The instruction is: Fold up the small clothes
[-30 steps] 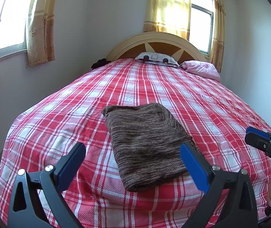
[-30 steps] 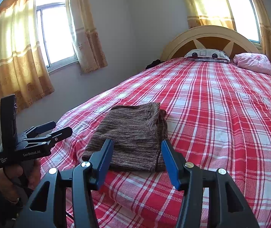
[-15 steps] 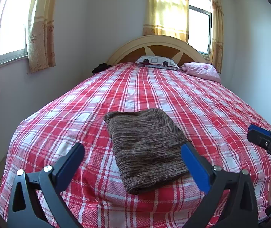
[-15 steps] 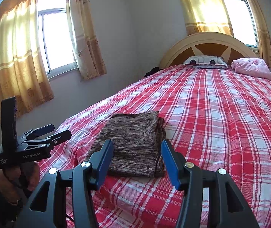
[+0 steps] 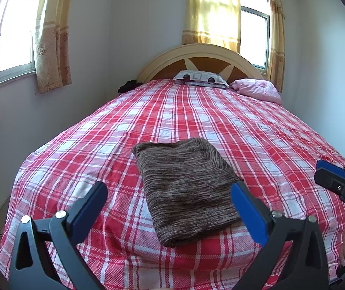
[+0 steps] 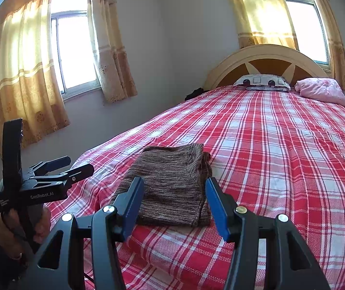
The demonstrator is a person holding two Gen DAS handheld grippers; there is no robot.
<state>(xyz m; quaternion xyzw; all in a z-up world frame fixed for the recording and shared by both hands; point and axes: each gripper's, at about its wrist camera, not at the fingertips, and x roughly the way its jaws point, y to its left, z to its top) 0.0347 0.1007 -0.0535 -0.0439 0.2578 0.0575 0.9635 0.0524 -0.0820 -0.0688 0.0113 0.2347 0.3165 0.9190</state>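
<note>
A brown knit garment [image 5: 187, 188] lies folded in a neat rectangle near the foot of the bed; it also shows in the right wrist view [image 6: 172, 186]. My left gripper [image 5: 167, 193] is open and empty, held back from the garment's near edge, and it appears at the left of the right wrist view [image 6: 75, 166]. My right gripper [image 6: 175, 188] is open and empty, also short of the garment; its body shows at the right edge of the left wrist view [image 5: 337, 181].
The bed carries a red and white plaid cover [image 5: 196, 111]. A patterned pillow [image 5: 201, 78] and a pink pillow [image 5: 257, 89] lie by the wooden headboard [image 5: 196, 58]. A dark item [image 5: 127, 85] sits at the bed's far left corner. Walls and curtained windows surround the bed.
Both grippers have drawn back and up a little from the folded garment, so it looks smaller and further off. Both stay open; the garment has not moved.
</note>
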